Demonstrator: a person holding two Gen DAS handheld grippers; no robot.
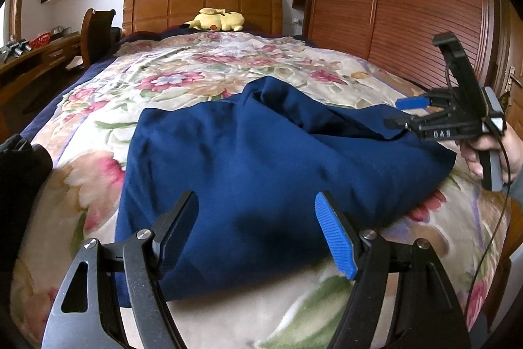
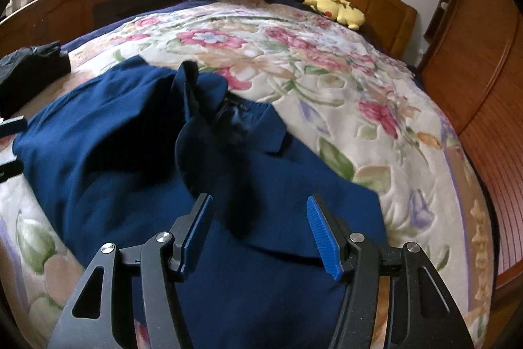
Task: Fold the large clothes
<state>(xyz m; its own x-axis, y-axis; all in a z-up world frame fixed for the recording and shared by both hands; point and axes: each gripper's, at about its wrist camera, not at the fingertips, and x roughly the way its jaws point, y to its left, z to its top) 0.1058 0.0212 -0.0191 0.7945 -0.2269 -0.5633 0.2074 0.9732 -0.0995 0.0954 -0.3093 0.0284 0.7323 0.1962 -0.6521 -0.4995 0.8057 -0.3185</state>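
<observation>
Bedroom with a wooden headboard (image 1: 202, 5) and wardrobe (image 1: 408, 5); a floral quilt (image 1: 202, 71) covers the bed, a yellow plush toy (image 1: 217, 20) at the far end. On the near half of the quilt lies the blue jacket (image 1: 261, 159), bunched and partly doubled over, its collar (image 2: 242, 116) open and rumpled toward the far side. The left gripper (image 1: 256, 233) hovers over the near hem, fingers spread and holding nothing. The right gripper (image 2: 258, 237) is likewise spread and empty above the jacket's right side. Folding looks barely started: no tidy fold yet, and smoothing and the main folds remain. A black garment (image 2: 32, 64) sits at the left.
</observation>
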